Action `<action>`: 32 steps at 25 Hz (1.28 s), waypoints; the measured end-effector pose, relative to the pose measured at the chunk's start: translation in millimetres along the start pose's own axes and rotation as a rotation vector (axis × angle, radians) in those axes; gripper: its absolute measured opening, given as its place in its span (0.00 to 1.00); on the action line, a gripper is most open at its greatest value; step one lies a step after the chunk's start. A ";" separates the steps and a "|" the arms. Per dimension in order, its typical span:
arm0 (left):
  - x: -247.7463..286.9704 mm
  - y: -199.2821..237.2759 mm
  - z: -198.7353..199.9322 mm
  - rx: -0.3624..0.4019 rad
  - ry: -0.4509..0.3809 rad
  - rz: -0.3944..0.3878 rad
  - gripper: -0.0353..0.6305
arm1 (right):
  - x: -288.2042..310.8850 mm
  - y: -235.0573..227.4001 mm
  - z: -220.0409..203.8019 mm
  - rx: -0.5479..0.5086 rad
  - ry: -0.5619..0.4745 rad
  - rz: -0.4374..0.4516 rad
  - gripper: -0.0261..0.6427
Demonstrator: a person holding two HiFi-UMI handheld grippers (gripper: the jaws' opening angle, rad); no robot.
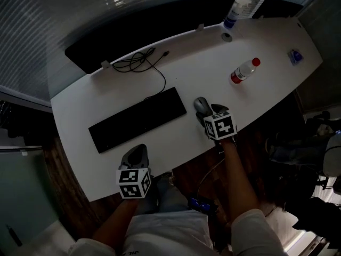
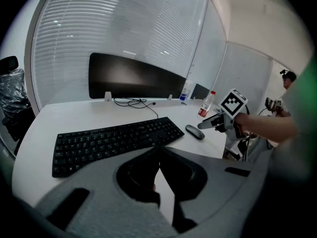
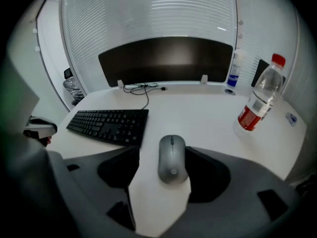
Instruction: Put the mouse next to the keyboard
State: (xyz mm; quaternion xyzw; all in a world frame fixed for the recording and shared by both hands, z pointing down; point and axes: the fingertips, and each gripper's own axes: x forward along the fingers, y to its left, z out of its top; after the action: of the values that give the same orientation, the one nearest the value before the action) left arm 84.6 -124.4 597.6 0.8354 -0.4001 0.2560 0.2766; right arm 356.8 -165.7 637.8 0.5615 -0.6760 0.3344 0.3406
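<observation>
Right gripper (image 3: 163, 152), jaws apart, straddles a smooth oval grey mouse (image 3: 172, 158).

Bare white desk (image 1: 202, 68) lies open between the black keyboard (image 1: 137, 119) and the water bottle (image 1: 244, 71), and along the near edge in front of the keyboard. A coiled cable (image 1: 132, 63) lies behind the keyboard, and the wide monitor (image 1: 154, 25) walls off the back edge. The grey mouse (image 1: 201, 105) sits just right of the keyboard, with a narrow gap between them.

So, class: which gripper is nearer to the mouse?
Right. The right gripper has the mouse between its open jaws. The left gripper is at the table's near edge, in front of the keyboard, apart from the mouse.
</observation>
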 end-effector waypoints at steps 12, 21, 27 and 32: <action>-88.6 12.7 9.1 -0.016 -0.016 0.015 0.06 | -97.2 209.8 25.7 -0.033 -0.175 0.154 0.05; -152.4 38.8 -2.1 -0.061 -0.095 0.059 0.06 | -125.6 331.6 -0.1 -0.091 -0.226 0.257 0.05; -170.1 51.1 -4.2 -0.036 -0.126 0.082 0.06 | -128.6 339.6 1.2 -0.049 -0.252 0.242 0.04; -177.7 53.3 -4.9 -0.031 -0.140 0.080 0.06 | -129.8 348.3 2.4 -0.064 -0.257 0.227 0.04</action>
State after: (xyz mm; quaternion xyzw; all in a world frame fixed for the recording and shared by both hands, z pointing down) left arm -57.1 -55.5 499.5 0.8302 -0.4555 0.2016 0.2503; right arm 30.6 -47.9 503.8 0.5085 -0.7833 0.2746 0.2292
